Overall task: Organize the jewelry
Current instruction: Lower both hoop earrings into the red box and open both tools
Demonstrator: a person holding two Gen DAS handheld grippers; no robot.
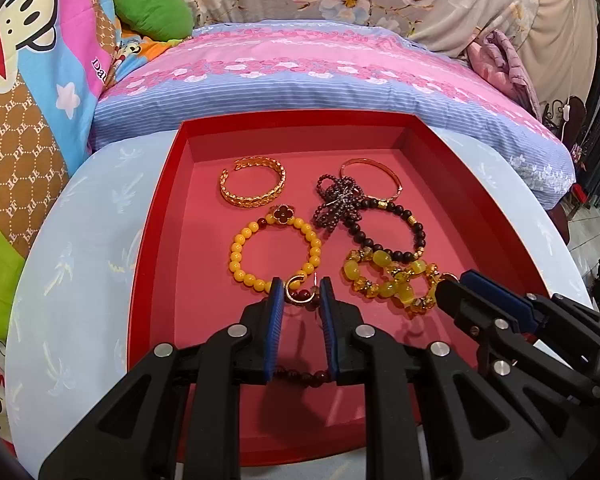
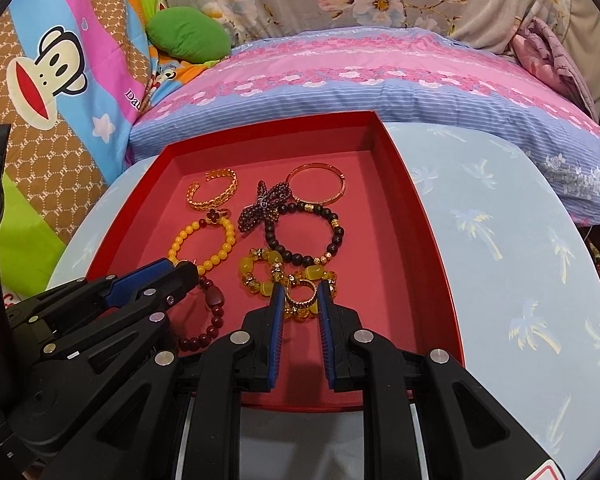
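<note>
A red tray (image 1: pixel 156 216) (image 2: pixel 424 216) holds several bracelets: a gold cuff (image 1: pixel 253 182), a rose-gold bangle (image 1: pixel 374 178), a yellow bead bracelet (image 1: pixel 274 252), a dark bead bracelet (image 1: pixel 392 232), a purple beaded bow (image 1: pixel 338 202) and an amber bracelet (image 1: pixel 392 284) (image 2: pixel 284 272). My left gripper (image 1: pixel 300 290) (image 2: pixel 180 276) is open around a gold earring (image 1: pixel 298 290), above a dark red bead bracelet (image 2: pixel 212 316). My right gripper (image 2: pixel 300 294) (image 1: pixel 456 288) is open around a gold studded ring (image 2: pixel 300 296) lying on the amber bracelet.
The tray sits on a round table with a pale blue palm-print cloth (image 2: pixel 500 248). Behind it lies a pink and blue pillow (image 1: pixel 320 68), a green cushion (image 1: pixel 152 12) and a cartoon monkey blanket (image 1: pixel 28 40).
</note>
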